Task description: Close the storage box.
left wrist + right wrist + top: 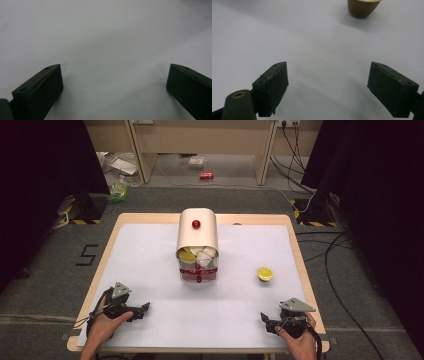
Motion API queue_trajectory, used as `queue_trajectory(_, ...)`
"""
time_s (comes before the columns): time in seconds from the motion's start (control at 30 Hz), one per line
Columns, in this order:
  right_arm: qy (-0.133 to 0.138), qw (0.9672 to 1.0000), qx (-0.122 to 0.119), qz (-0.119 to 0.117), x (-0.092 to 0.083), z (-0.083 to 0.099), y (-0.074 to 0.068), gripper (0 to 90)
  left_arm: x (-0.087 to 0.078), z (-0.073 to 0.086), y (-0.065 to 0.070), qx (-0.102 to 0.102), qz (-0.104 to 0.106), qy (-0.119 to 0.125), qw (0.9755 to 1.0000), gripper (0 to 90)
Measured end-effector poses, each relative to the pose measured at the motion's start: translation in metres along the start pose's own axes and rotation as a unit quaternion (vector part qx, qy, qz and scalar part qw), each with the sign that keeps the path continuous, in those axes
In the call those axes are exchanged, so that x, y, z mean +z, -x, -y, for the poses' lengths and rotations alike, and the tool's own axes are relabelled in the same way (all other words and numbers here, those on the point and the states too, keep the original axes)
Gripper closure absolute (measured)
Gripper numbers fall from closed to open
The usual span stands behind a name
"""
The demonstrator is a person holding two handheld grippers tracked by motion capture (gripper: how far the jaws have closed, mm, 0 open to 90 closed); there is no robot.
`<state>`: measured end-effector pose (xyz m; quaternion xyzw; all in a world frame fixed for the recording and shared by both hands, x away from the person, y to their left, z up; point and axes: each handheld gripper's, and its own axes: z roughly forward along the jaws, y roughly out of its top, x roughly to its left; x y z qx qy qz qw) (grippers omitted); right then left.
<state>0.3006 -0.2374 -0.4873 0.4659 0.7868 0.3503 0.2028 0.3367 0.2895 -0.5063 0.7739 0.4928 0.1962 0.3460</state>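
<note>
Capsule: a small brown coffee capsule (pixel 265 274) with a yellow foil lid stands alone on the table (pixel 150 270), right of centre; in the right gripper view it sits upright at the top edge (pixel 363 7), well ahead of the jaws.
Why it matters: it is the loose item nearest the right gripper, so it looks like the piece to be picked up, probably to join the others in the dispenser.
Dispenser: a beige capsule holder (pixel 197 234) with a rounded top and a red knob (pixel 196 224) stands mid-table, well apart from the lone capsule; its clear front shows yellow and white capsules stacked over red ones, so the opening faces the person for easy reach.
Right gripper: (pixel 272 322) rests near the table's near right edge, jaws spread wide and holding nothing (pixel 328 87), aimed roughly toward the capsule.
Left gripper: (pixel 142 310) rests near the near left edge, jaws also wide apart and bare (pixel 113 85), pointing over plain white surface.
Stage, as judged: a start posture, both hands parked low and symmetrical, no reach under way yet.
</note>
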Motion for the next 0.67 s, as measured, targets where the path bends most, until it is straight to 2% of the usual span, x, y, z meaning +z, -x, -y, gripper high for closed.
queue_trajectory(0.33, -0.024, 0.9995, -0.018, -0.007, 0.003, 0.005, -0.002, 16.7, 0.0, 0.0, 0.0, 0.0, 0.0, 0.0, 1.0, 0.0)
queue_trajectory(0.5, -0.02, 0.9996, -0.016, -0.008, 0.003, 0.006, -0.002, 16.4, 0.0, 0.0, 0.0, 0.0, 0.0, 0.0, 1.0, 0.0)
queue_trajectory(0.67, -0.004, 0.9998, -0.017, -0.01, 0.003, 0.011, -0.001, 15.8, 0.0, 0.0, 0.0, 0.0, 0.0, 0.0, 1.0, 0.0)
